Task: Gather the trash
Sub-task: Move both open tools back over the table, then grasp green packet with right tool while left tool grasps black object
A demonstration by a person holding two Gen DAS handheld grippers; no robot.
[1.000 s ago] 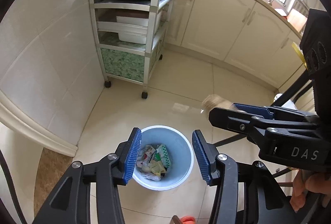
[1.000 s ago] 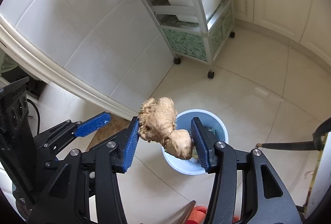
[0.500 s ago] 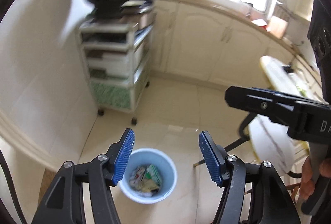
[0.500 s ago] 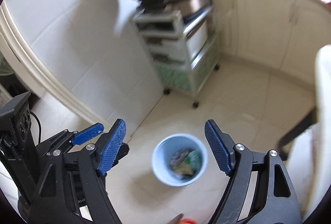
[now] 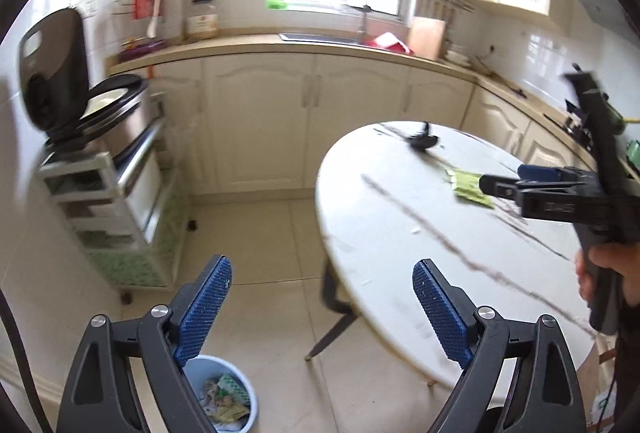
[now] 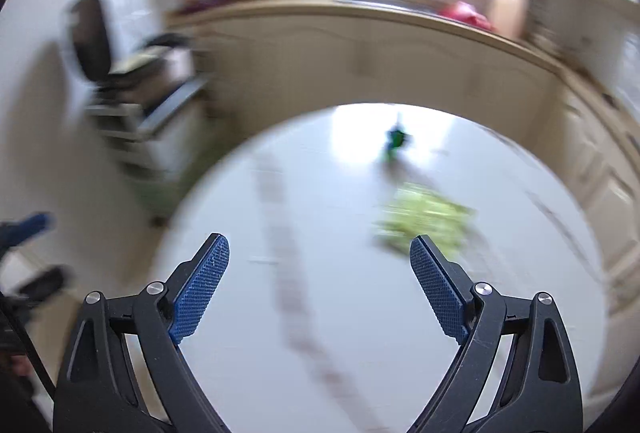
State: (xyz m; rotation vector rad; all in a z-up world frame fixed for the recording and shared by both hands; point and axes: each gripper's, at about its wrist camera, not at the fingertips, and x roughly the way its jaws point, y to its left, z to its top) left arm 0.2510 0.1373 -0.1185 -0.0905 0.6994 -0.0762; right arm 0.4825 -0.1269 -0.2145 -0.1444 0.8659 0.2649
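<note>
Green wrapper (image 5: pixel 472 187) on white table (image 5: pixel 400 233); writing unreadable, blurred.

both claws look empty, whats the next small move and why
Probably bring the right claw forward and down onto the green wrapper on the white table. Both claws are opening with nothing between the pads, the left claw too, and the wrapper lies just ahead of the right one. The blue bin already holds trash.

Open floor (image 5: pixel 256 233) between rolling cart (image 5: pixel 116 201) and round table (image 5: pixel 400 233).
</note>
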